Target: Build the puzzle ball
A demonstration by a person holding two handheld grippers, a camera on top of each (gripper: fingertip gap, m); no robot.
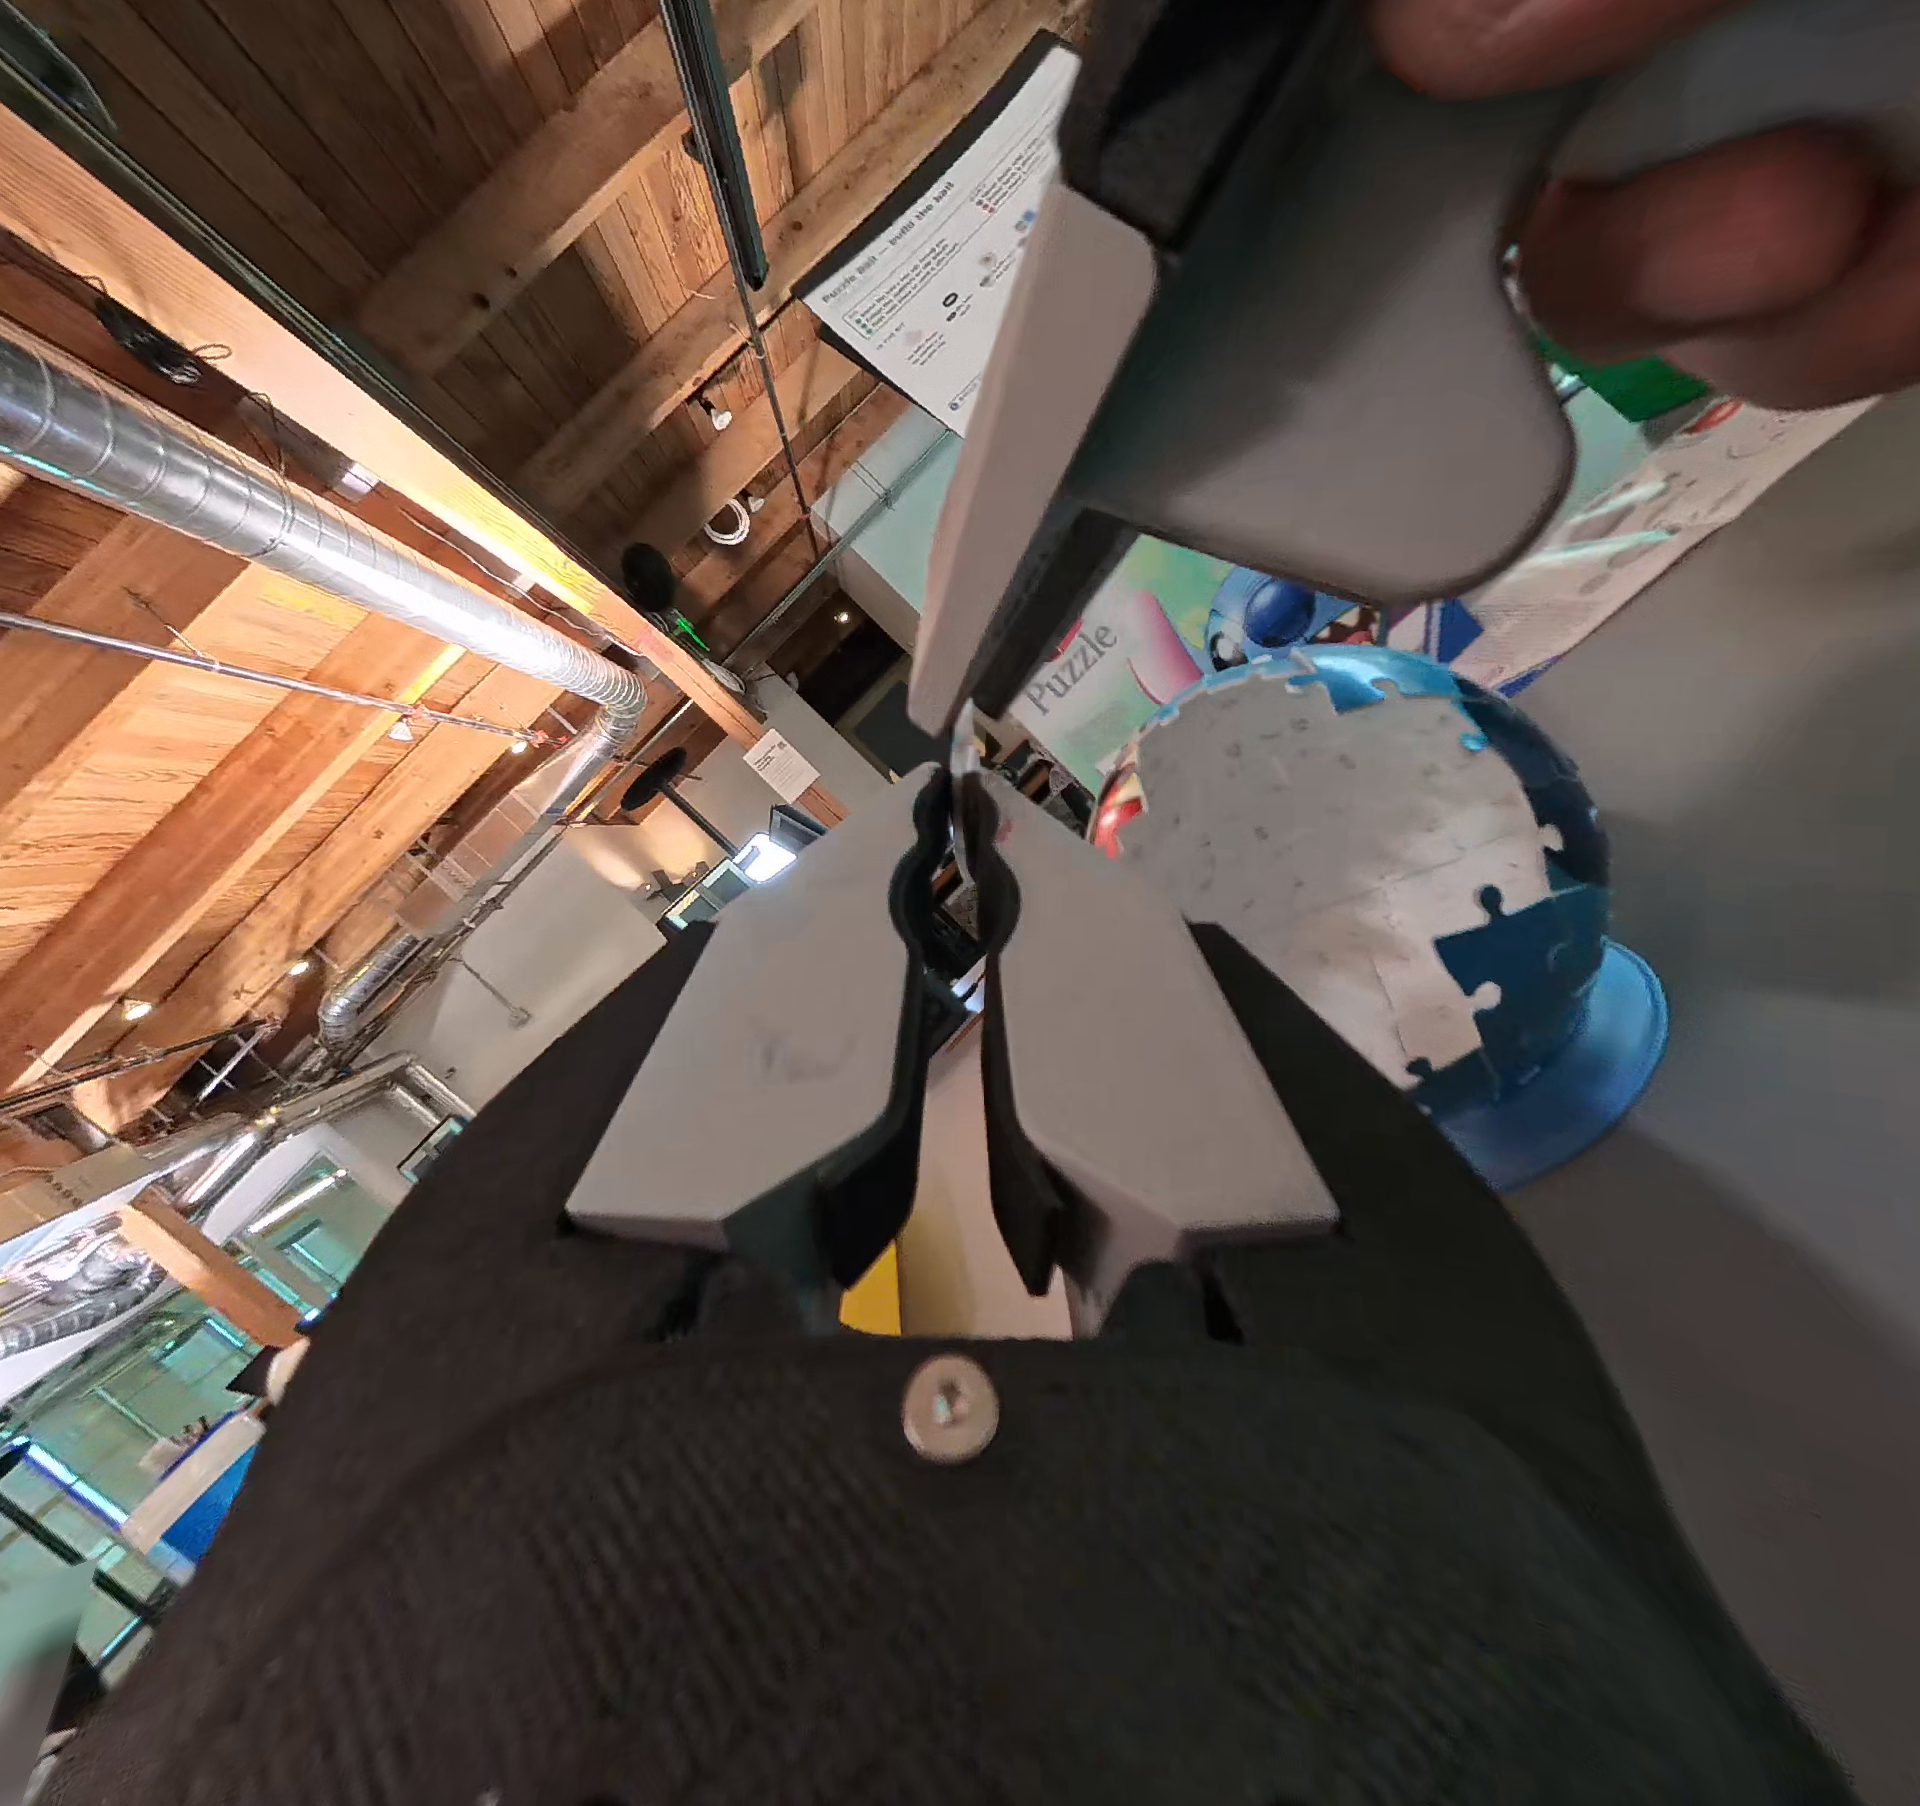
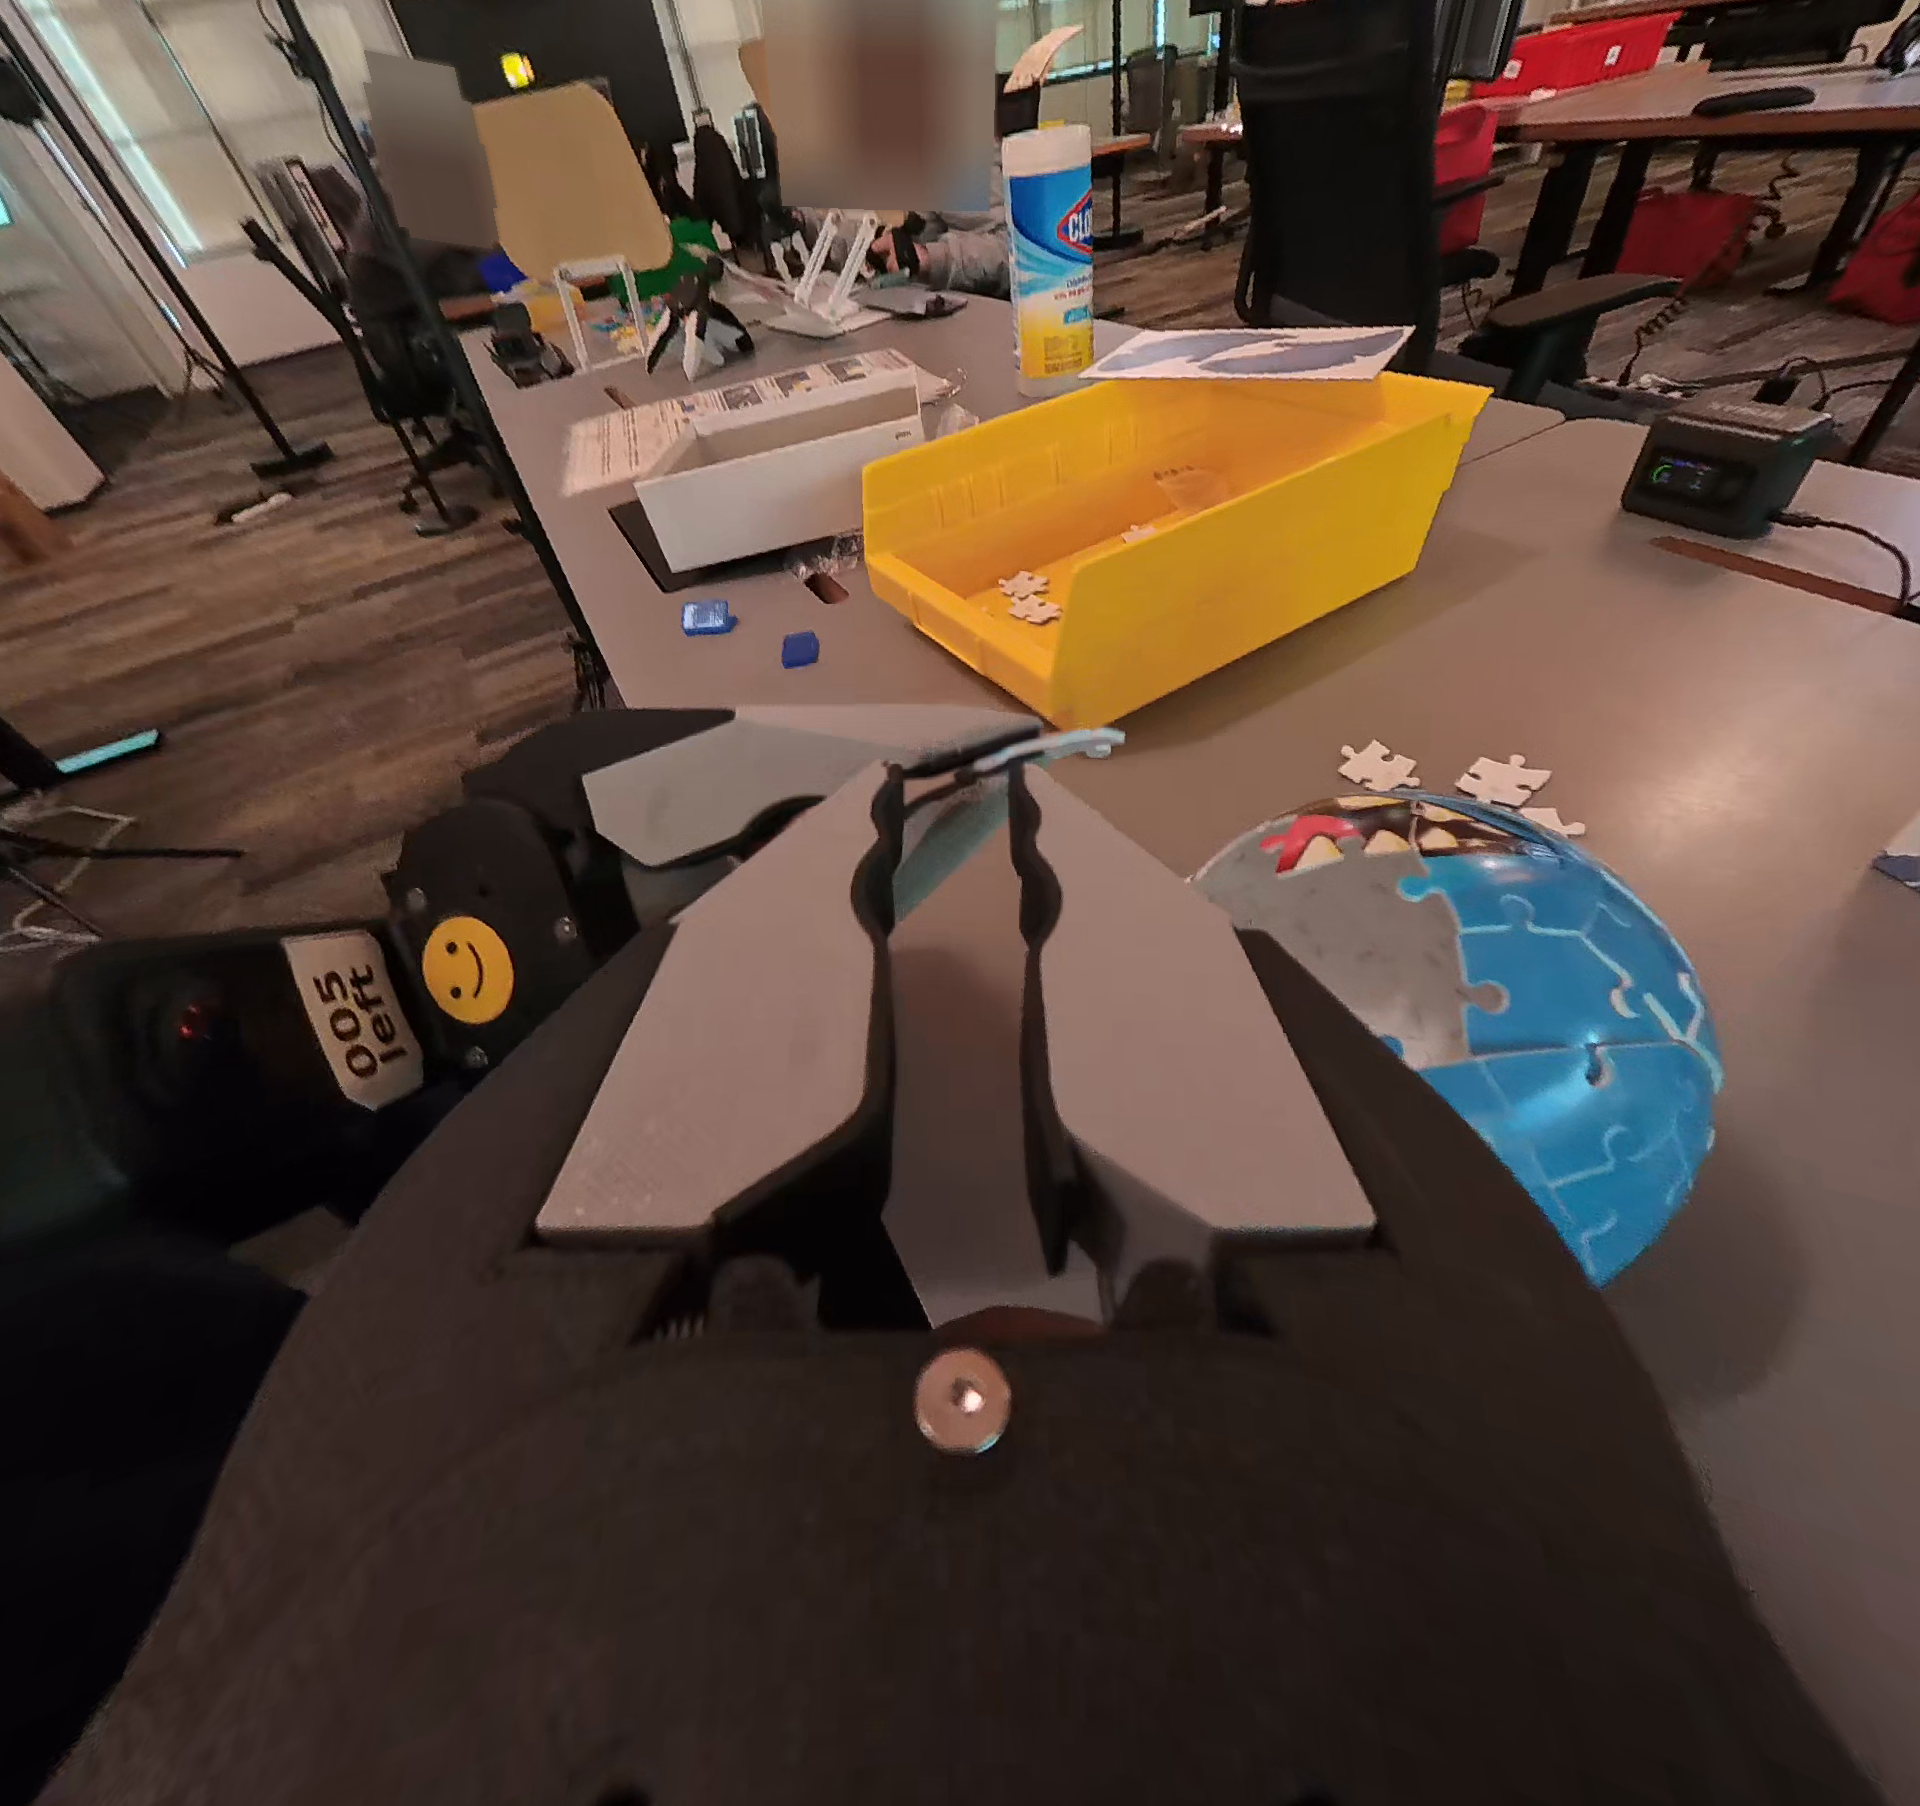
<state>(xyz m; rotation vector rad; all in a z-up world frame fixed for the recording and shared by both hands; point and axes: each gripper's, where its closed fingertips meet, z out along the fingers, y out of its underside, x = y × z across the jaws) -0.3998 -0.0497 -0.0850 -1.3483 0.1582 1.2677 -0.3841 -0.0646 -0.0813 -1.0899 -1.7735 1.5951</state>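
Both grippers meet over the grey surface (image 2: 1662, 717). The left gripper (image 1: 951, 800) pinches a thin puzzle piece (image 1: 964, 748) at its fingers' tips; the right gripper (image 2: 956, 790) stands narrowly parted around it. Just beside them sits the half-built puzzle ball (image 2: 1507, 1008), the yellow bin (image 2: 1195, 613) beyond.

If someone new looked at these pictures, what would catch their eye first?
Probably the half-built puzzle ball, glossy blue, on the grey table at right. Next, the bright yellow bin behind it holding a few loose pieces. Centre frame, the left gripper pinches a puzzle piece that the right gripper meets.
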